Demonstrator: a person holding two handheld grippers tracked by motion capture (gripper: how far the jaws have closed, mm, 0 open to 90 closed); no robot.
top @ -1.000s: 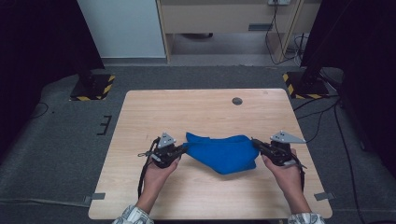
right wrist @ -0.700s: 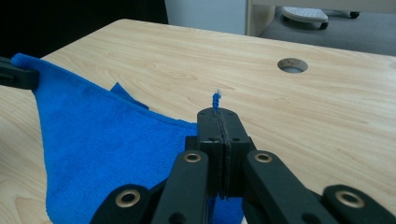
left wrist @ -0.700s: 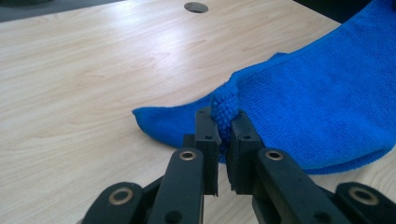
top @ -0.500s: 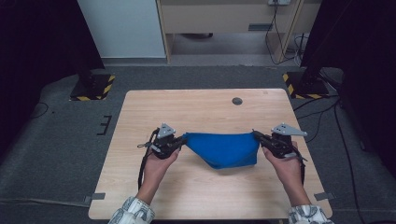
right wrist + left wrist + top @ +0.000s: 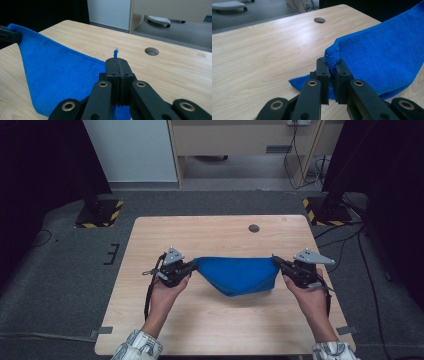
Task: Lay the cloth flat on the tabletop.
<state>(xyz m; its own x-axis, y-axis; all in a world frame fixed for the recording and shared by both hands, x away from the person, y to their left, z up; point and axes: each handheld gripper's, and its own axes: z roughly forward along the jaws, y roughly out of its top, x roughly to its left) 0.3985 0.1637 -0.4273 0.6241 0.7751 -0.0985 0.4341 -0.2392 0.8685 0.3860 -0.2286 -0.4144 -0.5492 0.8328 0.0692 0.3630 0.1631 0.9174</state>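
Raised since before, the blue towel [image 5: 236,275] hangs stretched between left gripper [image 5: 194,266] and right gripper [image 5: 274,259], each clamped on a corner; the right gripper view shows a tuft above its jaws.

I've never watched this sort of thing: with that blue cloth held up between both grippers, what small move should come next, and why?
Probably lift a little higher. The left gripper and right gripper are each shut on a corner of the blue cloth, its top edge stretched between them. The middle sags to a point close above the table, and a fold seems to rest on the wood, so more height should let it hang free.
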